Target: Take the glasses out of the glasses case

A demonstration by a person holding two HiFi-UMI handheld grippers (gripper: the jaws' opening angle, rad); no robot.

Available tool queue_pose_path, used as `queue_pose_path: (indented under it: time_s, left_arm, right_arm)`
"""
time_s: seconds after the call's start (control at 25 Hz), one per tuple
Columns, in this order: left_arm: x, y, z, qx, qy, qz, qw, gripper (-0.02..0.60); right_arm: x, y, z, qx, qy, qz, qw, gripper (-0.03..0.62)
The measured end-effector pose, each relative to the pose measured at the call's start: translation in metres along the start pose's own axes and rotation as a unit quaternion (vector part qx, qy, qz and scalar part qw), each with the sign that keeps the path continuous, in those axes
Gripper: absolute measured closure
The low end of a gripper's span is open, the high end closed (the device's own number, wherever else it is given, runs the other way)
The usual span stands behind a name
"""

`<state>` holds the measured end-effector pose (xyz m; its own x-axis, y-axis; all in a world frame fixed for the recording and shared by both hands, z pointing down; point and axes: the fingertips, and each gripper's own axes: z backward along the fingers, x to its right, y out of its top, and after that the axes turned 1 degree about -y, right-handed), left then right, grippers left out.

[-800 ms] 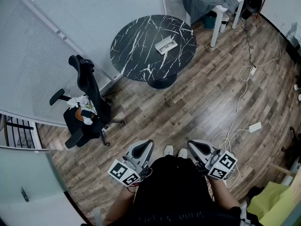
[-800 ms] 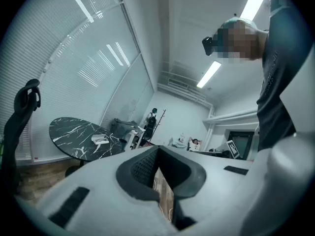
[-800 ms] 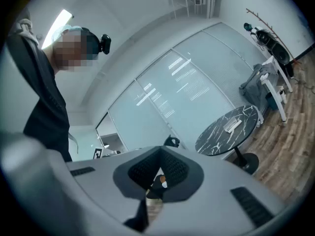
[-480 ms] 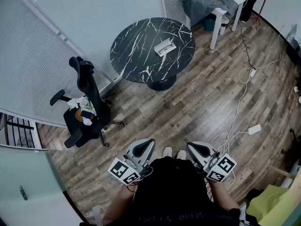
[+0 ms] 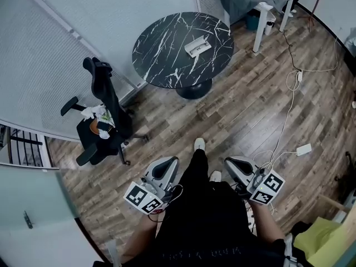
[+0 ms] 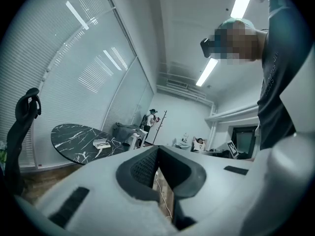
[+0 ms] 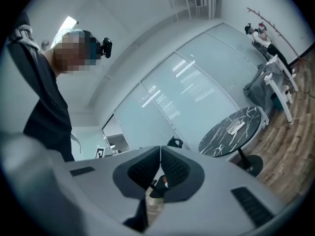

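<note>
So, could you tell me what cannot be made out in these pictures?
- Head view: the glasses case on the round table is too small to show whether it is open or holds glasses.
- Both gripper views: the case is just as tiny.
- Head view: the clutter on the office chair is too small to name.
- Head view: a yellow-green thing is cut off by the right edge.

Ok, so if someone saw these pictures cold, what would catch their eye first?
The round black marble table with white veins, far across the wood floor, with the pale glasses case lying on it. Next, the black office chair to the table's left. Close in, the left gripper and right gripper are held low beside the person, both shut on nothing.
</note>
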<state>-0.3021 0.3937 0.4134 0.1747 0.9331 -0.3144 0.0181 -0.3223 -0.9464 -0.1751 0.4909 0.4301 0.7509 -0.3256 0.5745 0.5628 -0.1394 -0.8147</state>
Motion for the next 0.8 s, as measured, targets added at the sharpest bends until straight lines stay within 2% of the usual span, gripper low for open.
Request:
queue_pose_path:
  time_s: [0.48, 0.8]
  left_arm:
    - [-0.042, -0.002, -0.039, 0.004, -0.02, 0.022, 0.9996, 0.563]
    - [-0.114, 0.018, -0.069, -0.001, -0.007, 0.037, 0.9993, 0.563]
  right_arm:
    - [0.031, -0.002, -0.032, -0.026, -0.002, -0.049, 0.998, 0.563]
    - [0.081, 0.023, -0.1, -0.044, -0.004, -0.071, 0.996, 0.563]
